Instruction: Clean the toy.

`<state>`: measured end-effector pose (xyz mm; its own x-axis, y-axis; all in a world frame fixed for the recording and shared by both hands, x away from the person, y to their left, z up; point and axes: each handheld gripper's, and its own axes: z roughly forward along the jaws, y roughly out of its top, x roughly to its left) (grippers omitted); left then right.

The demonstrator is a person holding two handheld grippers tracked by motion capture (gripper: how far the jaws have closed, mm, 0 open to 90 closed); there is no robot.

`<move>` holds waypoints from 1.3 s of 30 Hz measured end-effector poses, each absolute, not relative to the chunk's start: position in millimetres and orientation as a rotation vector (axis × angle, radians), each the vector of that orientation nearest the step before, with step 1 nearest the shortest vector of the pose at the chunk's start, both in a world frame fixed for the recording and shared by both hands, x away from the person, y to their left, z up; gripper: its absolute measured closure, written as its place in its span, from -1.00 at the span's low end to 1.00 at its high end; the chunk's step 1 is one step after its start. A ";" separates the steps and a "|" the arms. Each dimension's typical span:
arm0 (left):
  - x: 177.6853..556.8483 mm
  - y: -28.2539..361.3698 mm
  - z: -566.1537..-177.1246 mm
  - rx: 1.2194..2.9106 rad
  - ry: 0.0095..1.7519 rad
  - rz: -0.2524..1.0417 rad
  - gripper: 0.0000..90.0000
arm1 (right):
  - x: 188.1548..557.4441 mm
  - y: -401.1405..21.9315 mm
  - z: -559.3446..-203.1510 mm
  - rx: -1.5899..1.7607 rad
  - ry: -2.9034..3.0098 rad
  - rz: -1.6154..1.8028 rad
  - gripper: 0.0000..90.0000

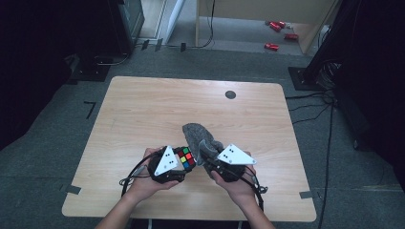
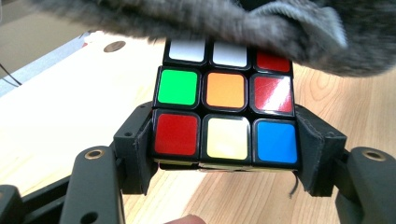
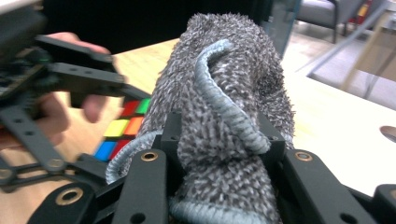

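A colour cube (image 1: 186, 158) (image 2: 225, 116) with mixed stickers is clamped between the jaws of my left gripper (image 1: 184, 164) (image 2: 226, 154), held just above the wooden table (image 1: 143, 109). A grey fluffy cloth (image 1: 199, 137) (image 3: 224, 112) is bunched in my right gripper (image 1: 206, 157) (image 3: 219, 144), which is shut on it. The cloth lies against the cube's far edge; in the left gripper view the cloth (image 2: 261, 32) covers the cube's top row partly. In the right gripper view the cube (image 3: 123, 128) peeks out left of the cloth, with the left gripper's linkage in front.
A dark round grommet (image 1: 230, 94) sits near the table's far edge. Red objects (image 1: 277, 33) lie on the floor beyond. Cables (image 1: 310, 107) trail off to the right of the table.
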<state>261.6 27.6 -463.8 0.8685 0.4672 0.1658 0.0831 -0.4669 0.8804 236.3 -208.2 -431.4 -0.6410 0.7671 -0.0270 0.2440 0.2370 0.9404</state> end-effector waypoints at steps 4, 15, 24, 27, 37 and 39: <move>261.6 33.9 -459.4 1.954 0.375 0.429 -0.23 | 240.4 -219.1 -433.6 0.996 1.992 1.424 0.46; 261.5 41.1 -455.9 1.887 0.351 0.413 -0.23 | 249.3 -228.8 -443.6 1.074 2.041 1.594 0.47; 258.4 42.5 -453.8 1.870 0.331 0.438 -0.23 | 245.3 -223.2 -435.2 1.056 2.038 1.732 0.47; 259.1 44.6 -452.3 1.849 0.334 0.431 -0.23 | 251.4 -227.8 -443.8 1.123 2.056 1.635 0.47; 259.9 44.0 -454.4 1.860 0.340 0.425 -0.23 | 239.2 -217.8 -427.9 0.998 2.035 1.737 0.47; 260.4 46.8 -453.1 1.846 0.348 0.420 -0.23 | 246.3 -224.2 -435.6 1.061 2.046 1.742 0.47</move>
<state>260.4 46.8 -453.1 0.8918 0.4382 0.1125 0.0286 -0.3028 0.9526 246.3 -224.2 -435.6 -0.7024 0.6630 0.2588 0.3613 0.0189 0.9323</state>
